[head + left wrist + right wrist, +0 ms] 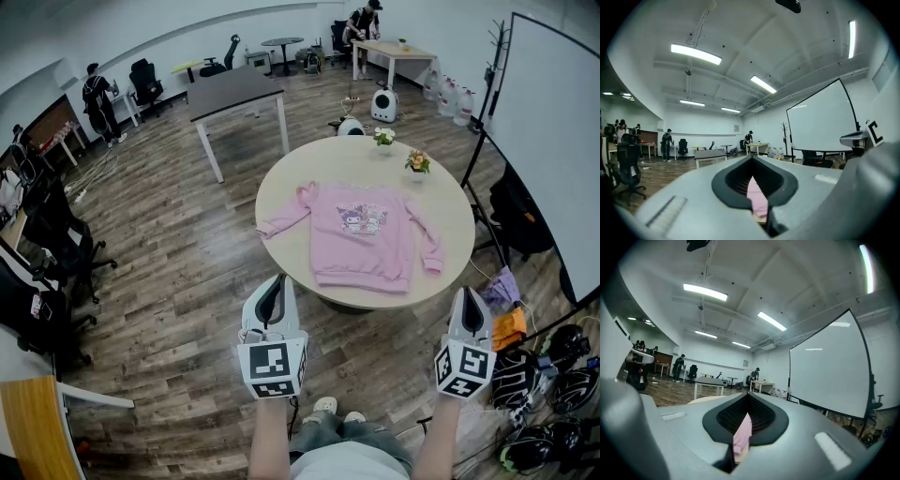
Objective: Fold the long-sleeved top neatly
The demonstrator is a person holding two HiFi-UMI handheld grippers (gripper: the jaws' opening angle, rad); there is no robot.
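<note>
A pink long-sleeved top (364, 234) with a cartoon print lies flat, front up, on the round beige table (281, 187). Its sleeves are spread and its hem faces me. Both grippers are held level, short of the table's near edge and clear of the cloth. My left gripper (272, 286) is shut and empty, below the top's left sleeve. My right gripper (469, 302) is shut and empty, beyond the table's right front edge. In the left gripper view only a pink strip of the top (757, 197) shows through the slit between the closed jaws. The right gripper view shows the top (742, 437) the same way.
Two small flower pots (383, 137) (417, 162) stand at the table's far side. A grey table (236, 94) stands behind, office chairs (56, 244) at the left, a projection screen (553, 141) and bags (544, 375) at the right. People stand at the room's back.
</note>
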